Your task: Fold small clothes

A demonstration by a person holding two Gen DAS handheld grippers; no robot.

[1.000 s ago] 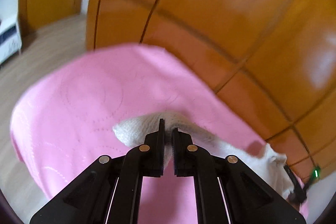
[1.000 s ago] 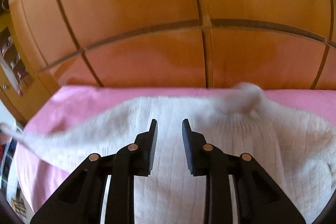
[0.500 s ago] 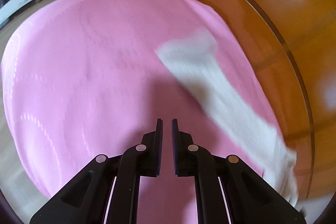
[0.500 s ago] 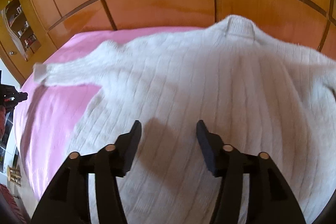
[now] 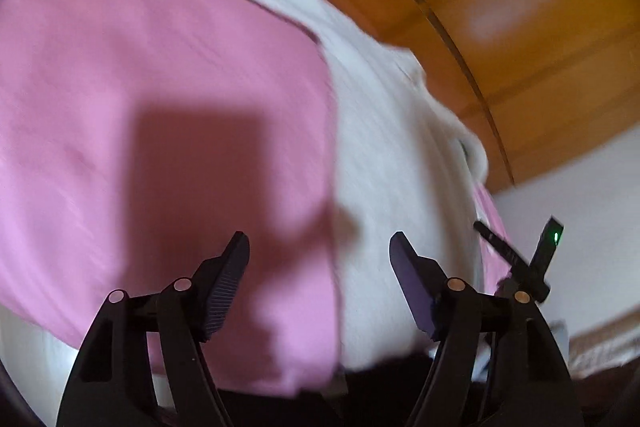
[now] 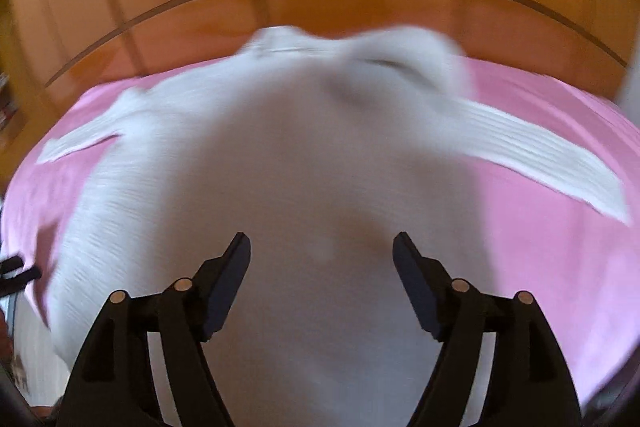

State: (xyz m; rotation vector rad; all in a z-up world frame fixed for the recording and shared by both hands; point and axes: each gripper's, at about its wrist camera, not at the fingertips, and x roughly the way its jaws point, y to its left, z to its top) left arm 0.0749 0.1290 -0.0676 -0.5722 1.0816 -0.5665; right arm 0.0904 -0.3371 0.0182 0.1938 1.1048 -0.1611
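Right wrist view shows the white sweater [image 6: 280, 163] spread flat on the pink bedspread [image 6: 560, 227], unfolded; my left gripper [image 5: 318, 267] and right gripper [image 6: 320, 267] have just been opening, nothing between them; all folds remain

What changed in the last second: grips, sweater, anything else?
Left gripper let go of the white ribbed knit sweater; its jaws have just been opening, nothing between them. Right gripper jaws have also been opening, empty. The sweater now lies spread, sleeves out. Pink bedspread unchanged.
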